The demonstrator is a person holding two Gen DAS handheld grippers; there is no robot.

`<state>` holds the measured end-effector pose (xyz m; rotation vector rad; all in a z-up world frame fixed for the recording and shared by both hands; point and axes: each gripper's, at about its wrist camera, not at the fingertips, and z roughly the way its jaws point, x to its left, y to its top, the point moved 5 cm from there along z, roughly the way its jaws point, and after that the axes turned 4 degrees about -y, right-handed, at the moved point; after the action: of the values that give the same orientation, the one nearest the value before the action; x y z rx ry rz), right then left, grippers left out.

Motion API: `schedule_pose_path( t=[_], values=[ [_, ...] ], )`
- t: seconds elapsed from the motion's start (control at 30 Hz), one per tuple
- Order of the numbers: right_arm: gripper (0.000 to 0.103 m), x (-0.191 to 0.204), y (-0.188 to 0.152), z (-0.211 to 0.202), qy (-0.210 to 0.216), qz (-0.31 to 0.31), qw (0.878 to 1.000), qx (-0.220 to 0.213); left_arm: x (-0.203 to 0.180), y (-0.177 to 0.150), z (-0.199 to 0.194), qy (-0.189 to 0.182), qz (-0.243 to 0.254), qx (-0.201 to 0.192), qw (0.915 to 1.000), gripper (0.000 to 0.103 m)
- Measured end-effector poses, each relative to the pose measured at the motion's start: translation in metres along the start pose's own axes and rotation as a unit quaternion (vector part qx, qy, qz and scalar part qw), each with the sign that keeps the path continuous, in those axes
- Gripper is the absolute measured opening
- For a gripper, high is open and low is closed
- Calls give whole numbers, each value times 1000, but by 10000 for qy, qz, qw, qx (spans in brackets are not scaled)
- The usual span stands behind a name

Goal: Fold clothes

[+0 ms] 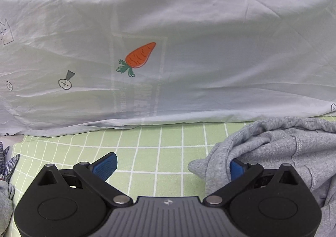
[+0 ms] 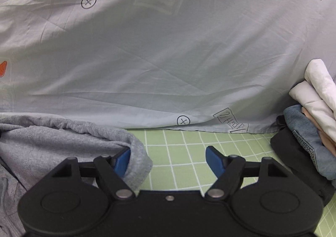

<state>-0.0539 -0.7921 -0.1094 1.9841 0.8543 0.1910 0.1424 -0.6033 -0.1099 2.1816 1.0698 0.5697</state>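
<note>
Left wrist view shows my left gripper (image 1: pixel 173 165) spread wide, grasping nothing; the grey sweatshirt (image 1: pixel 277 149) drapes over its right pad at the lower right of the frame. In the right wrist view, my right gripper (image 2: pixel 169 160) is spread too, the same cloth at lower left over one pad. I think it is soft, floppy and light. I would pinch a thick hem edge. It lies on the green checked desk (image 1: pixel 163 153).
</note>
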Motion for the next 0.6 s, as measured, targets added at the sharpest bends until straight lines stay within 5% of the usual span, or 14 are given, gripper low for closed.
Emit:
schedule_pose_path(
  t=[0.2,0.6],
  values=[
    [76,-12,-5,-47,-181,-91,9992,-333,18,-14,-48,236,-97,-185,9995,102],
    [76,-33,-48,-114,-210,75,9992,-325,40,-68,-110,120,-343,-103,9993,102]
  ],
)
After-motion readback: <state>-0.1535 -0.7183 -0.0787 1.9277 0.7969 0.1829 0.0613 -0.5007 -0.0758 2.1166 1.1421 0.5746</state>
